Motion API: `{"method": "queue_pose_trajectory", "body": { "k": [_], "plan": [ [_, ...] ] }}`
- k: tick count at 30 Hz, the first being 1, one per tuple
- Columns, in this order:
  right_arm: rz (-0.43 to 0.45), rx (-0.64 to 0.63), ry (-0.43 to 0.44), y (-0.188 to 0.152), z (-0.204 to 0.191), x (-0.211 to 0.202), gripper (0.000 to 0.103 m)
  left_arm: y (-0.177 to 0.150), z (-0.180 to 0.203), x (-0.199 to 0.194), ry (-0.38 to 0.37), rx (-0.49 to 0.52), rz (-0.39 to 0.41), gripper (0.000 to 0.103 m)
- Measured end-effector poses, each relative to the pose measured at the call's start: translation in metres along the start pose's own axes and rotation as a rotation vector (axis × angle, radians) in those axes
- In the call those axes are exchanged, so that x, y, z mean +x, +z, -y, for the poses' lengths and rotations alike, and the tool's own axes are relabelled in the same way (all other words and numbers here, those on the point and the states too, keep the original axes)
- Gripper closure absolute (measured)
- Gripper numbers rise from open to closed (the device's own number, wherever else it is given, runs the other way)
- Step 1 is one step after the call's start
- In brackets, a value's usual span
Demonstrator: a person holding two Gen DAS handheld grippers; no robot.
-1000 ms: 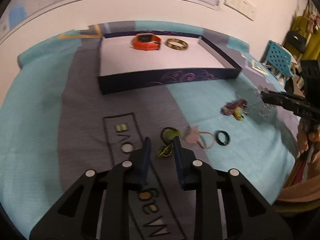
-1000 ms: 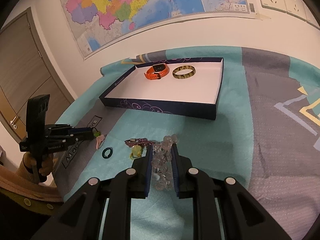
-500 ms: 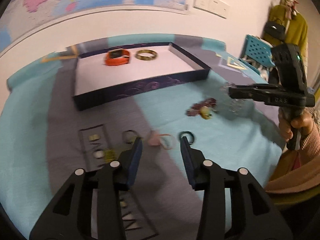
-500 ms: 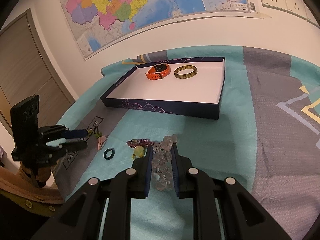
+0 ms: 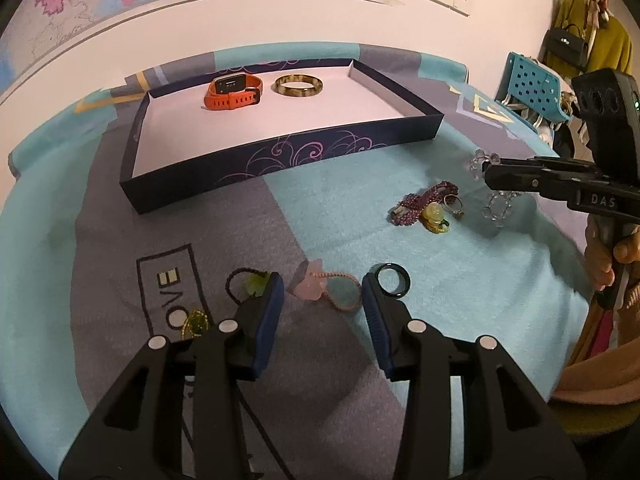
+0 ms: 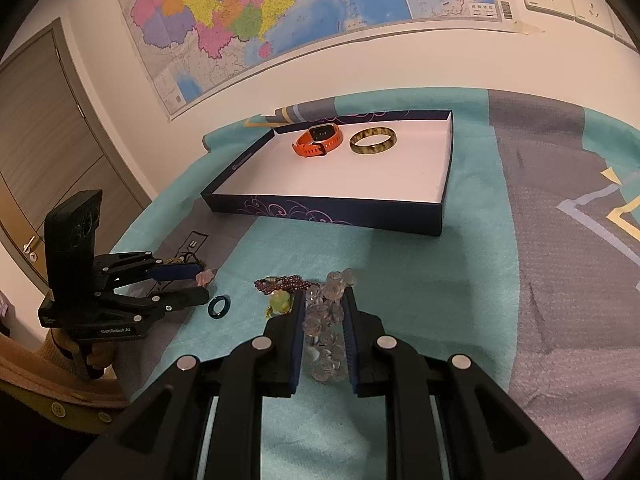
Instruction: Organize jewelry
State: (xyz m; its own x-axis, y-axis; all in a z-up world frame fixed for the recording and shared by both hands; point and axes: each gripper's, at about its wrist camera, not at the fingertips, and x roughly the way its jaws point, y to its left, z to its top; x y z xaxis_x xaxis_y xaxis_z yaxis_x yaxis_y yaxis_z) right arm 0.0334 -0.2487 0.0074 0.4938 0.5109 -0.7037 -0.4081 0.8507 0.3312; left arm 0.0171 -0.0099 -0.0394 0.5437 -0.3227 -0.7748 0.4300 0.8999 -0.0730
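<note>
My left gripper (image 5: 322, 284) stands open low over the cloth, its fingers either side of a pink pendant necklace (image 5: 310, 286) without touching it. A dark ring (image 5: 394, 284) lies just right of it, a green-bead cord (image 5: 248, 286) and a gold chain (image 5: 194, 322) to its left. My right gripper (image 6: 324, 294) is shut on a clear crystal bead bracelet (image 6: 326, 316) that rests on the cloth. Beside it lie a purple bead bracelet (image 6: 280, 282) and a yellow-green pendant (image 6: 280, 302). The dark blue box (image 5: 280, 160) holds an orange watch (image 5: 234, 90) and an amber bangle (image 5: 299, 85).
The box stands at the far side of a teal and grey cloth, near a wall with a map and sockets. A small metal ring (image 5: 454, 204) lies by the purple beads. A person's hand (image 5: 604, 256) holds the right gripper's handle. A blue chair (image 5: 532, 92) is at the far right.
My left gripper has opened wider and shifted right, from over the gold chain to the pink necklace. The gold chain stays on the cloth. The right gripper has not moved.
</note>
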Motion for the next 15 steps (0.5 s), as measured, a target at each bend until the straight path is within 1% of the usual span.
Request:
{"method": "queue_pose_trajectory", "body": {
  "k": [5, 14, 15],
  "plan": [
    [0.004, -0.001, 0.002, 0.0001, -0.0009, -0.0003, 0.087, 0.002, 0.0024, 0.0026, 0.02, 0.004, -0.008, 0.064],
    [0.004, 0.004, 0.003, 0.0011, -0.0016, 0.0017, 0.087, -0.0011, 0.0006, -0.0007, 0.027, -0.009, -0.004, 0.075],
    [0.004, 0.003, 0.005, 0.0012, -0.0018, 0.0016, 0.087, -0.0012, 0.0, -0.0012, 0.025, -0.013, -0.003, 0.079]
  ]
}}
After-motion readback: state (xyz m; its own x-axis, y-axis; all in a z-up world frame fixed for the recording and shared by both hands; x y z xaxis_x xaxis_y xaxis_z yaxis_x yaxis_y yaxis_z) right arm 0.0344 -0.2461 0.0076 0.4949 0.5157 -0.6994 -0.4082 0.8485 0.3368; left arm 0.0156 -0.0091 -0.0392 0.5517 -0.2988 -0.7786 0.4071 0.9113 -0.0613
